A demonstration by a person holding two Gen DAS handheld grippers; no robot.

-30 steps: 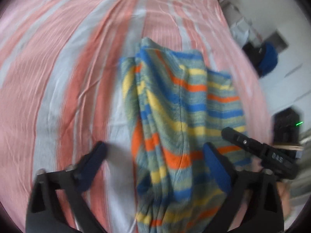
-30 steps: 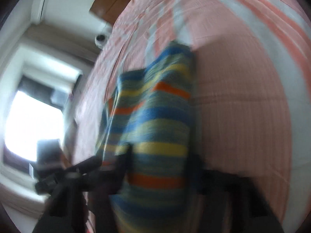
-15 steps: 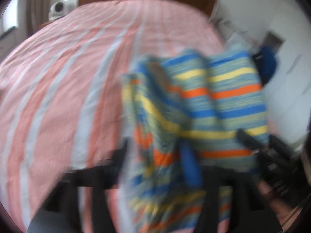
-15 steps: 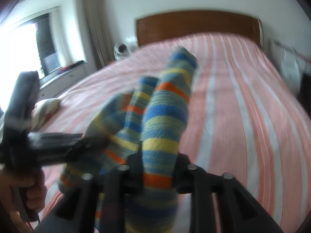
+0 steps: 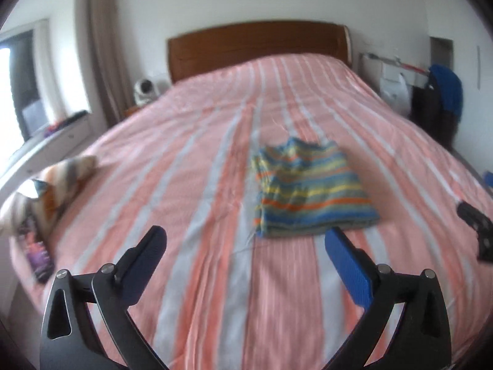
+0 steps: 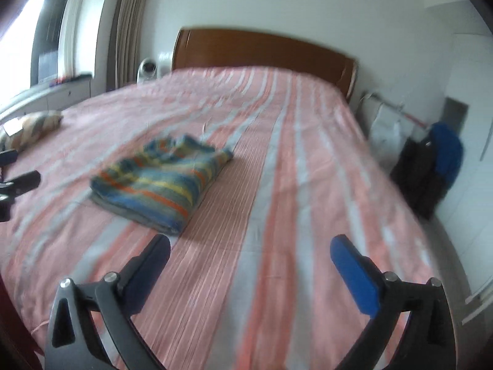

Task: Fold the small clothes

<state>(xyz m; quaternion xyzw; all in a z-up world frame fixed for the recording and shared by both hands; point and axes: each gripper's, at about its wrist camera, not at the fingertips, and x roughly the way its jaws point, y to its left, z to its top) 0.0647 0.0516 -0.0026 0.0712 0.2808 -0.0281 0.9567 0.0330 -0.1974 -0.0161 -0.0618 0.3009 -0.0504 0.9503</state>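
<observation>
Striped knit garment (image 5: 311, 189) lies folded into a soft, thick rectangle on the bedspread (image 5: 197, 185), just ahead of the left gripper (image 5: 243, 243) and ahead-left of the right gripper (image 6: 249, 251). Both grippers hover with fingers spread wide, holding nothing; blue pads (image 5: 348, 265) face inward. The fold appears complete, its far edge slightly rumpled. The next move, in judgement, calls for either smoothing that edge or reaching to another garment, possibly the patterned cloth (image 5: 52, 185) far left of the left gripper. Beyond, the ribbed pink-and-white bedspread runs to a wooden headboard (image 5: 258, 46).
</observation>
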